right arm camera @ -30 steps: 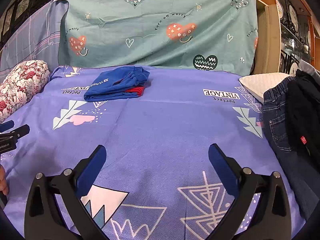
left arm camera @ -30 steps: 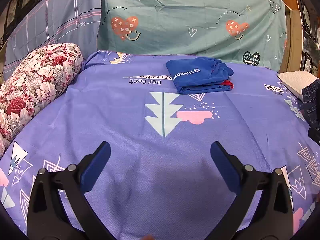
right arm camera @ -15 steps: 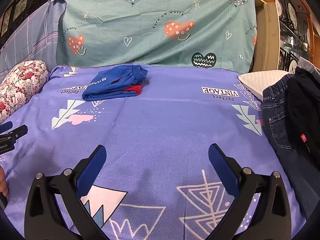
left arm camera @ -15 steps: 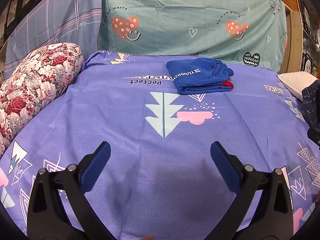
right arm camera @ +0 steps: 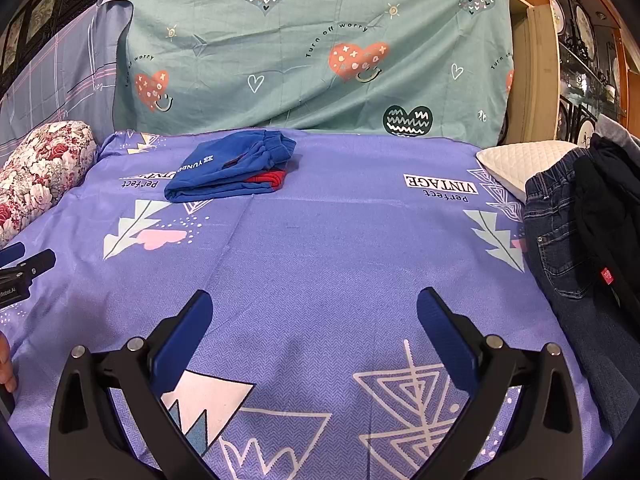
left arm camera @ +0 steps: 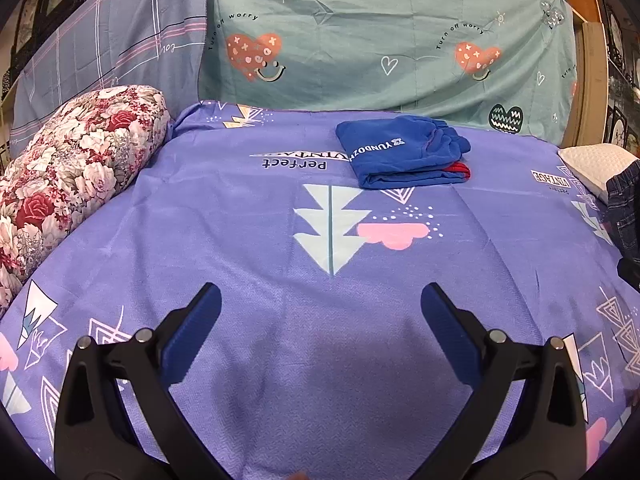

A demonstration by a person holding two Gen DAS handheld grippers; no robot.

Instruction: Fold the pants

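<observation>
**Two open grippers over a bed, unfolded jeans waiting at the right edge**

A bed covered in a purple printed sheet fills both views, with a teal heart-patterned cloth hung behind it. A floral bolster lies along the left side, and a white quilted pillow sits at the far right corner.

The pants yet to be folded appear to be the dark denim jeans, heaped at the right edge of the bed beside the pillow, waistband toward the pillow, with a black garment lying partly over them. Near the headboard, a pair of blue pants already sits folded, with something red showing beneath its edge.

The left gripper and right gripper both hover low over bare sheet, jaws spread wide and holding nothing.

The denim will likely be heavy and fairly stiff, limp enough to drape but not slippery, and not fragile. The thick elastic waistband looks like the firmest place to pinch, one gripper at each side, after the black garment is cleared off.
</observation>
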